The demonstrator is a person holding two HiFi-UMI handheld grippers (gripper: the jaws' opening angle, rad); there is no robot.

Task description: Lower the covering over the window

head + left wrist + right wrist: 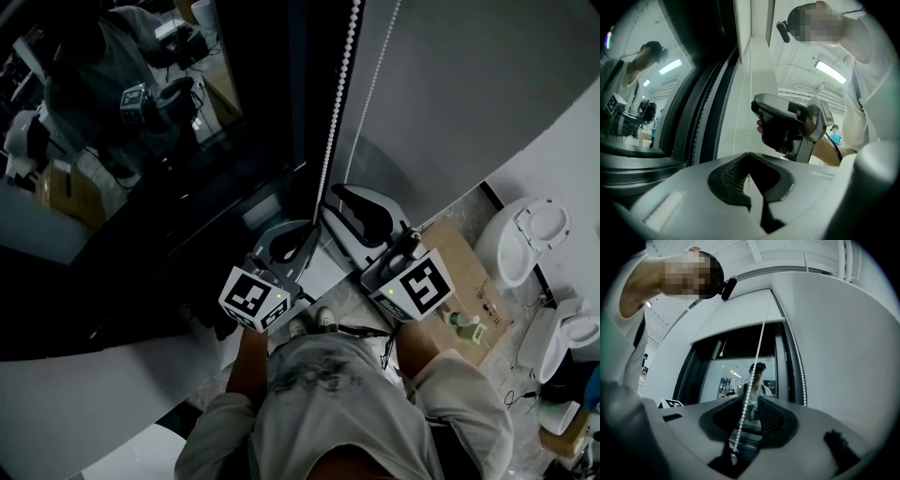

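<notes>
White bead chain (757, 355) hangs straight; left hand-held gripper (749, 155) pinches it, right hand-held gripper (750, 400) gapes around it.

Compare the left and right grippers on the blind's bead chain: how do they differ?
Left gripper has its jaws closed on the bead chain; right gripper has its jaws apart, the chain hanging loose between them. In the head view the left one sits nearer the dark window, the right one nearer the wall. Both carry a marker cube.
</notes>
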